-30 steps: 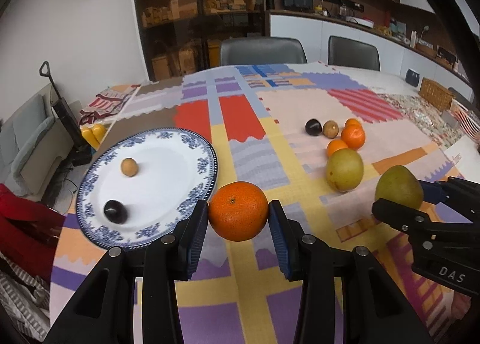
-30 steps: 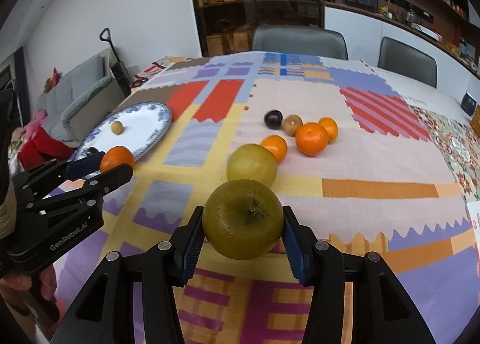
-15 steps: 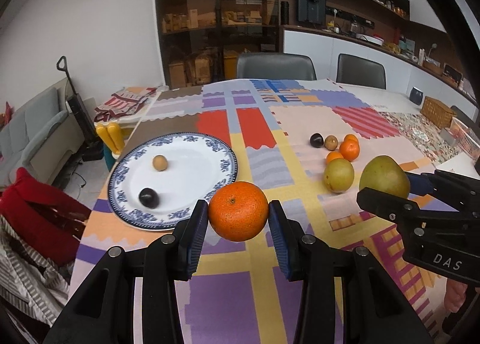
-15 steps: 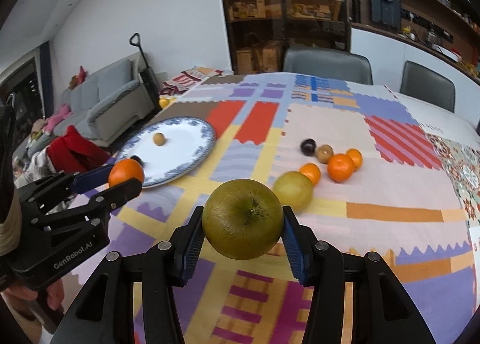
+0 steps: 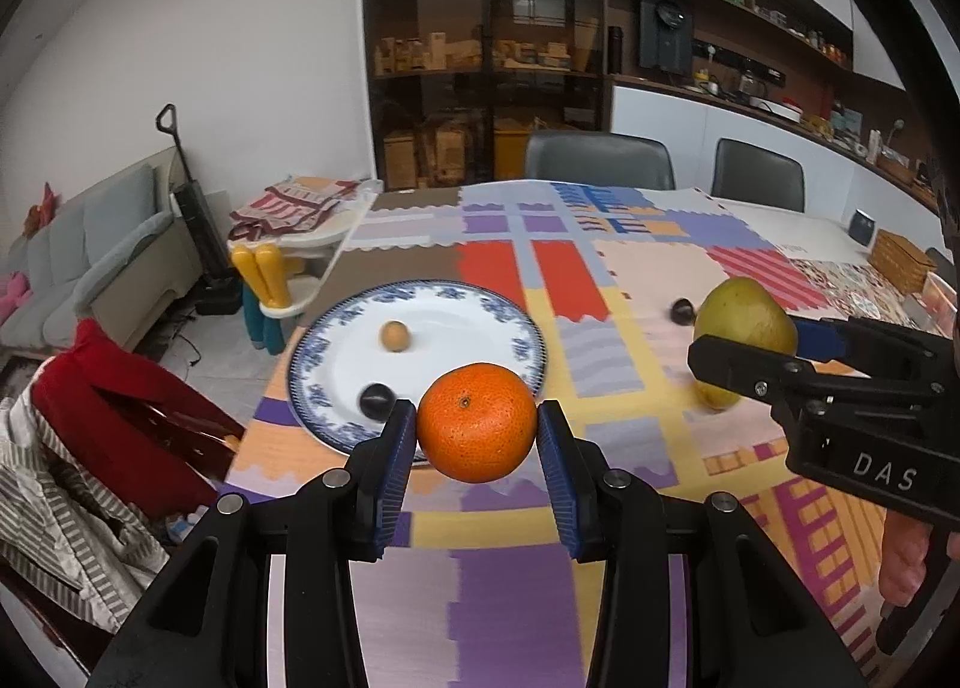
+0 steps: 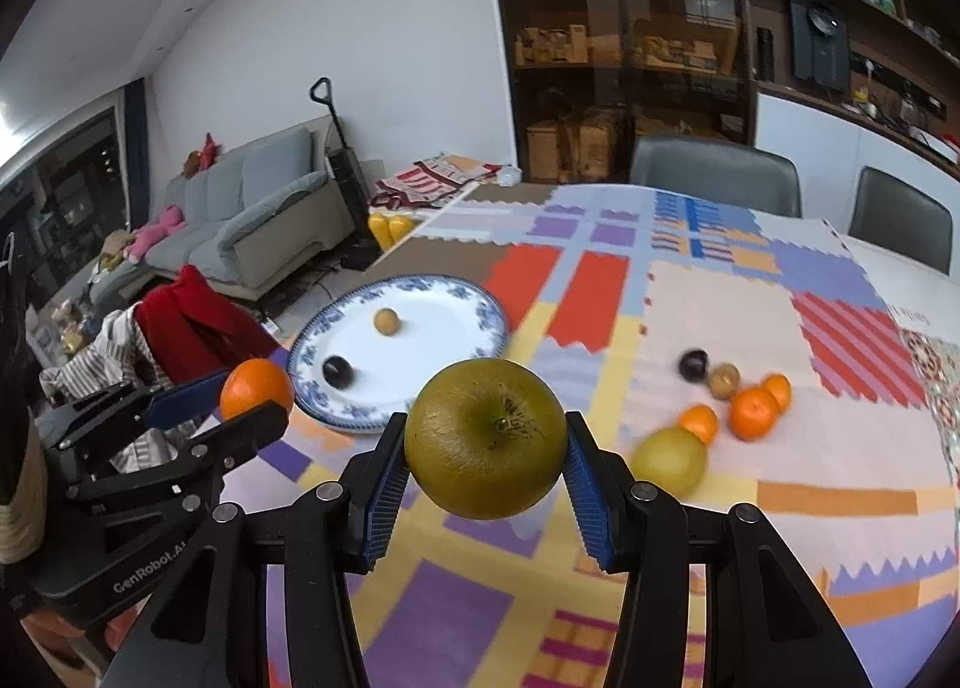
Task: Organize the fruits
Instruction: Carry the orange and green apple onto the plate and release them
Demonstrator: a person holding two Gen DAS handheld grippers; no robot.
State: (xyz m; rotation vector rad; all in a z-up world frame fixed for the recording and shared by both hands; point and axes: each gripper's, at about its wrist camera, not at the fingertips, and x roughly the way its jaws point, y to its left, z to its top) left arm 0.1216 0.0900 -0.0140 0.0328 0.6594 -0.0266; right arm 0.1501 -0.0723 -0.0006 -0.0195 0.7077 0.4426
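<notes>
The left gripper (image 5: 477, 433) is clamped on an orange (image 5: 476, 421) and the right gripper (image 6: 485, 463) on a green apple (image 6: 485, 437), both held in the air over the tablecloth (image 5: 612, 268), near the plate (image 5: 456, 328). To do this well, carry each over the plate's bare white middle, clear of the two small fruits on it. Lower until each touches before letting go, so neither rolls off.

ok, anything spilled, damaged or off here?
Nothing stands out. Left tongs grip an intact orange, right tongs an intact green fruit. The plate sits flat, with two small fruits; other fruit lies loose on the tablecloth.
</notes>
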